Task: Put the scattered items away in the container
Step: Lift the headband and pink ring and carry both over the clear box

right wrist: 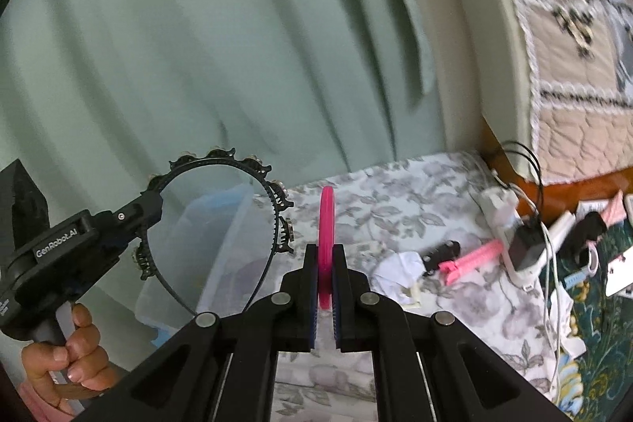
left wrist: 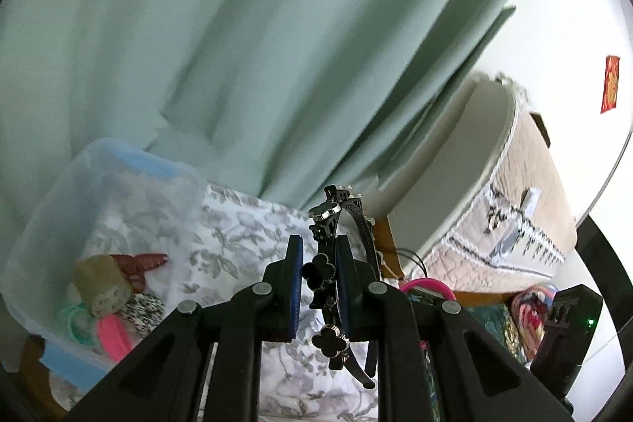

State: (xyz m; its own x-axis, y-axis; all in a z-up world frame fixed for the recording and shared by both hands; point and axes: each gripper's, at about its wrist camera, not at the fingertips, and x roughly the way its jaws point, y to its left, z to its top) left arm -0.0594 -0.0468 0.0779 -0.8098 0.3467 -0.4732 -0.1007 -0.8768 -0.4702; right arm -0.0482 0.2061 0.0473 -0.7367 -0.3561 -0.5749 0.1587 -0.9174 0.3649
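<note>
My left gripper (left wrist: 319, 256) is shut on a black headband (left wrist: 328, 271) with clover ornaments and holds it in the air; it shows in the right wrist view (right wrist: 221, 220) too, held up at the left. My right gripper (right wrist: 326, 260) is shut on a pink ring-shaped headband (right wrist: 326, 224), seen edge-on. The clear plastic container (left wrist: 59, 192) with blue handles stands at the left on the floral cloth (left wrist: 245, 224). It holds several hair items, among them a red claw clip (left wrist: 138, 263) and green rings (left wrist: 77, 323). The container also shows behind the black headband (right wrist: 225, 224).
A pink clip (right wrist: 470, 260), a black clip (right wrist: 441, 252) and crumpled white paper (right wrist: 395, 269) lie on the floral cloth. A charger with cables (right wrist: 522, 248) sits at the right. A green curtain (left wrist: 237, 46) hangs behind. A quilted bed (left wrist: 514, 216) is at the right.
</note>
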